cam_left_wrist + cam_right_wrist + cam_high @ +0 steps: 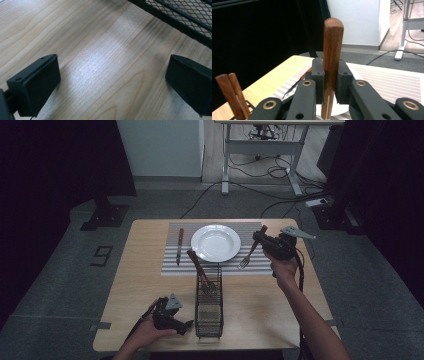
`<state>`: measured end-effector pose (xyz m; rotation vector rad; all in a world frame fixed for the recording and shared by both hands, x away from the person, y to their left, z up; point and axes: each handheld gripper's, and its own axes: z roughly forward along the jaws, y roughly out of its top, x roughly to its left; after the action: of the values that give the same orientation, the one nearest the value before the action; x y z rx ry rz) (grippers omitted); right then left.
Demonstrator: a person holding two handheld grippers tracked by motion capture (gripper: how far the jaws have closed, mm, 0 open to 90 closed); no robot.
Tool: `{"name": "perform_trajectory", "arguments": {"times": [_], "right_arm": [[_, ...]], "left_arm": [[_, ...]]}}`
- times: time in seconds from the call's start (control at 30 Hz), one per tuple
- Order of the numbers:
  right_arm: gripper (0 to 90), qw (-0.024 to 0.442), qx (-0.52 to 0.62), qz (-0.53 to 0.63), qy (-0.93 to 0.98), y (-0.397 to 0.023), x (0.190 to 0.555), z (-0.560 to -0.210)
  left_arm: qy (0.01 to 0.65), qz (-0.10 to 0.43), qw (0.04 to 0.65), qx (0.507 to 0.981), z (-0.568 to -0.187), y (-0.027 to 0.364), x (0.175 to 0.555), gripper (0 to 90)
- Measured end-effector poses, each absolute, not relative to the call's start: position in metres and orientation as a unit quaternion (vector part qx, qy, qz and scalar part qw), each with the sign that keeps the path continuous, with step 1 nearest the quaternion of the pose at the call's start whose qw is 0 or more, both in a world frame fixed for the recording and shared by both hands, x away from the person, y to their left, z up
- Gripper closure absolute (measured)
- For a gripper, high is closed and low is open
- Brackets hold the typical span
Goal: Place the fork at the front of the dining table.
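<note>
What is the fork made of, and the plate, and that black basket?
The fork looks like two materials: a reddish-brown handle with visible grain, probably varnished wood, and pale shiny tines, likely metal. The plate is plain glossy white, so probably ceramic, though it might be plastic. The basket seems to be thin metal mesh painted matte black; you can see through its diamond-shaped holes.

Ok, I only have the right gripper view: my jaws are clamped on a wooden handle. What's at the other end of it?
Observer: A fork; its tines hang over the striped placemat, right of the white plate.
Operator: Is anything laid left of the plate?
Observer: Yes, a knife lies on the mat there.
Operator: And the left gripper?
Observer: The left gripper is open, low over the table beside the black mesh caddy, holding nothing.
</note>
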<state>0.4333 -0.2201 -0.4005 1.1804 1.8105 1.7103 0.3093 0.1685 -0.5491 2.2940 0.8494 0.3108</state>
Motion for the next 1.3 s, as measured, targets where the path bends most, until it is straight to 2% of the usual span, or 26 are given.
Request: {"name": "perform_trajectory", "arguments": {"times": [1.3], "right_arm": [[80.3, 0.244, 0.473, 0.533, 0.658, -0.236, 0.47, -0.437]], "left_arm": [[0.325, 0.119, 0.331, 0.878, -0.549, 0.168, 0.309, 0.0]]}}
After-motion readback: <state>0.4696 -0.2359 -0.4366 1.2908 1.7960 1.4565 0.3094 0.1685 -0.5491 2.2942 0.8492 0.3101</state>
